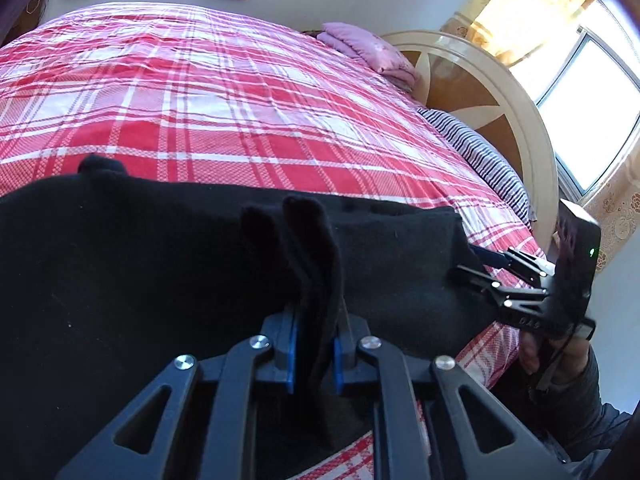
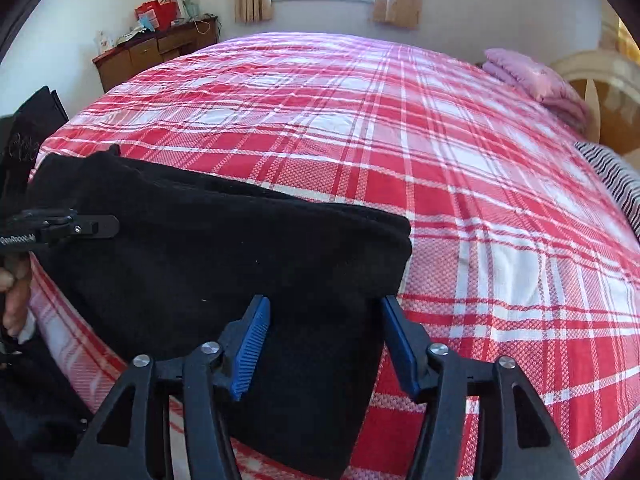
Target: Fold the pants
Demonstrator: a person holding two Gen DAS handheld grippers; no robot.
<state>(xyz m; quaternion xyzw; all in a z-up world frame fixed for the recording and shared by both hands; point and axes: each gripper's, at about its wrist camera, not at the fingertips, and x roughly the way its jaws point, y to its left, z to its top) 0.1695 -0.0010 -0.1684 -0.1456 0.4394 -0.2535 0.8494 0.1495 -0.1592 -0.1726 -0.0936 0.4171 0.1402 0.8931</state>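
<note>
Black pants [image 1: 160, 260] lie bunched along the near edge of a bed with a red plaid sheet [image 1: 240, 100]. My left gripper [image 1: 316, 320] is shut on an upright pinch of the black cloth, whose folds stick up past its blue pads. In the right wrist view the pants [image 2: 220, 240] spread left, and my right gripper [image 2: 324, 340] stands open with the pants' right end between its pads. The left wrist view shows the right gripper [image 1: 476, 264] at that same end. The left gripper [image 2: 100, 226] reaches in from the left, held by a hand [image 2: 12, 280].
A folded pink blanket [image 1: 360, 44] and a striped pillow [image 1: 480, 152] lie by the round headboard [image 1: 500, 92]. A wooden cabinet [image 2: 152, 52] with clutter stands beyond the bed's far left corner. The plaid sheet [image 2: 400, 140] stretches wide beyond the pants.
</note>
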